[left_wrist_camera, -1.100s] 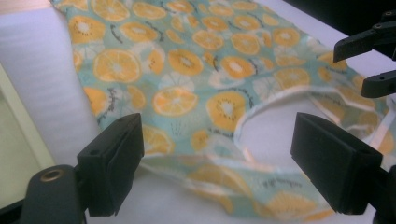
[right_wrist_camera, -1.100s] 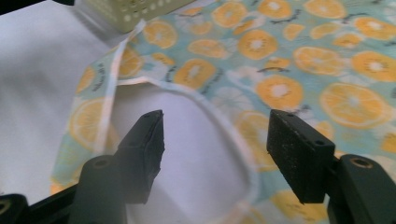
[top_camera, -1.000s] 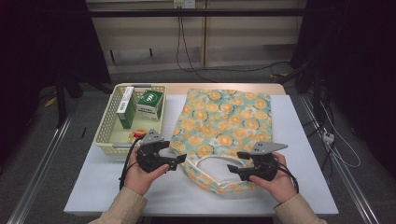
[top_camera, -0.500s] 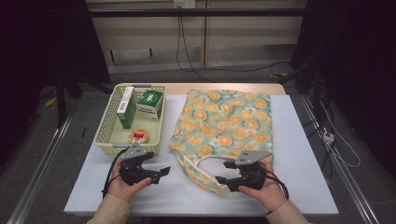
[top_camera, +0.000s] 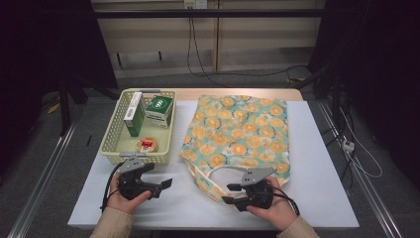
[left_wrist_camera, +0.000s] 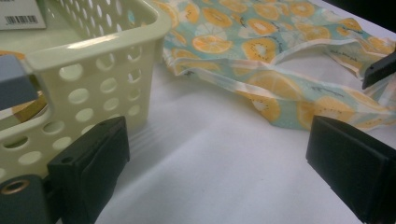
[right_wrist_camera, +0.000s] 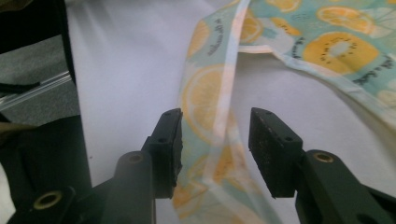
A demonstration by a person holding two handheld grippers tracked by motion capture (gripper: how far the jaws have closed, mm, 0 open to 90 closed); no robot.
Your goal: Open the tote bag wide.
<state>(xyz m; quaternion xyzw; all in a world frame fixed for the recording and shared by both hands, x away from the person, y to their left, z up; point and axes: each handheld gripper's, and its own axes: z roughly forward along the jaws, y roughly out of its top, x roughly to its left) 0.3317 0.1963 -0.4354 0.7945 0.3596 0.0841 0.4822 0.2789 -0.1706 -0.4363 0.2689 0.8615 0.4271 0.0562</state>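
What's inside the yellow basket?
The basket holds an upright white and green box, a green carton and a small round tin. Whatever lies under those boxes is hidden.

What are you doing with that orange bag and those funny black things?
A person sits at a white table with tongs in each hand. The right tongs are open, with the handle of the orange-print cloth bag lying between their jaws, not pinched yet. The left tongs are open too and hold nothing, resting near the yellow basket. The basket holds two green boxes and a small round tin. The bag lies flat beside it.
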